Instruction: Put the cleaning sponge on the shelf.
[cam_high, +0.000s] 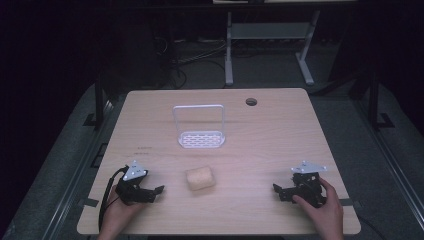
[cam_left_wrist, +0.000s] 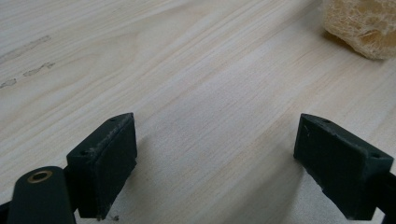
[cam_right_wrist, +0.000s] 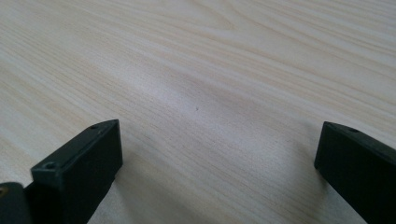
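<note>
Near the table's (cam_high: 280, 145) left edge: faint, unreadable marks (cam_high: 145, 148).

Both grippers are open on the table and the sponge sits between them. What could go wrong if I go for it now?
The sponge looks soft, so a hard squeeze by the left gripper may deform it. The right gripper could collide if both close in. Lifting toward the white rack, its tall handle may catch a jaw.

Nothing readable anywhere: faint dark marks on the table (cam_high: 145, 148) at about nine o'clock are too small to decipher.
</note>
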